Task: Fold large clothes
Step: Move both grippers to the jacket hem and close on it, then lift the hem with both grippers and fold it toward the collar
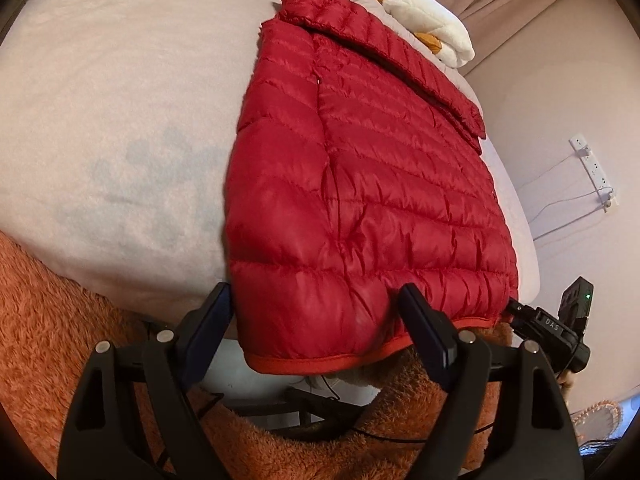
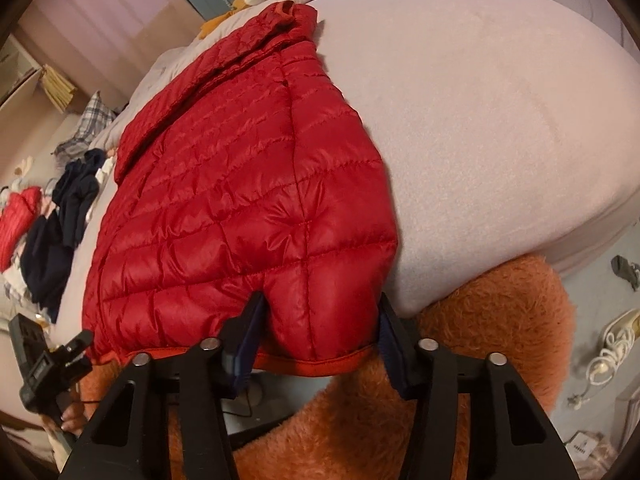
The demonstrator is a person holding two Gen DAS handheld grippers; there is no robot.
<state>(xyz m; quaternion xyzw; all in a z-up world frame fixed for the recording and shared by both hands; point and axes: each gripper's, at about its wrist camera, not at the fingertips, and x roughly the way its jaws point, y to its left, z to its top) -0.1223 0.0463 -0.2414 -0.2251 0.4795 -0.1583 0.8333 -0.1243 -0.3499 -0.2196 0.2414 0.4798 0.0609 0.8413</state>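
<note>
A red quilted puffer jacket lies flat on a pale bed, hem hanging over the near edge, one sleeve folded across its back. My left gripper is open, its fingers on either side of the hem's left corner. My right gripper is open, its fingers on either side of the hem's right corner; the jacket also shows in the right wrist view. Each gripper shows at the edge of the other's view, the right gripper in the left wrist view, the left gripper in the right wrist view.
An orange fluffy fabric lies below the bed edge under both grippers. A white and orange plush toy sits at the head of the bed. A pile of dark and red clothes lies on the bed's left side. A power strip hangs on the wall.
</note>
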